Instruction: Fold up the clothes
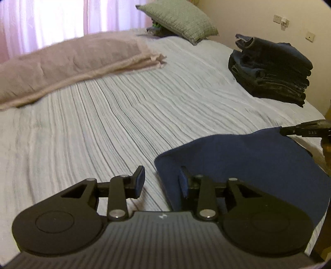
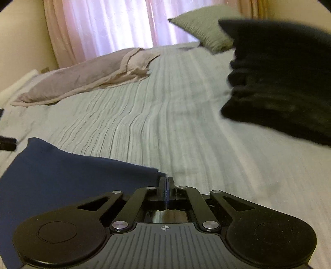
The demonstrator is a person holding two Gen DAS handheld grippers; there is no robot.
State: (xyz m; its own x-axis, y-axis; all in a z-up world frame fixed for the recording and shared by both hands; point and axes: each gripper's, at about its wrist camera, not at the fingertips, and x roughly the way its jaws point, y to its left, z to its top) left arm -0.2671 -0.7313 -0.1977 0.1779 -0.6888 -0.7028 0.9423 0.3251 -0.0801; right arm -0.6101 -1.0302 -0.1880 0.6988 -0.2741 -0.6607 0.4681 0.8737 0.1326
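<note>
A navy blue garment (image 1: 244, 163) lies at the near edge of the striped bed and also shows in the right wrist view (image 2: 68, 178). My left gripper (image 1: 162, 182) is open at the garment's left edge; one finger is over the bedspread, the other over the cloth. My right gripper (image 2: 167, 182) is shut on the garment's right corner. It shows in the left wrist view (image 1: 300, 130) pinching the far corner. A stack of folded dark clothes (image 1: 273, 70) sits at the bed's right side and also shows in the right wrist view (image 2: 283, 82).
A folded mauve blanket (image 1: 68, 64) lies across the far left of the bed (image 1: 144, 103). A grey-green pillow (image 1: 180, 18) leans at the head. Pink curtains (image 2: 107, 27) hang behind. A wall with sockets (image 1: 281, 20) is at the right.
</note>
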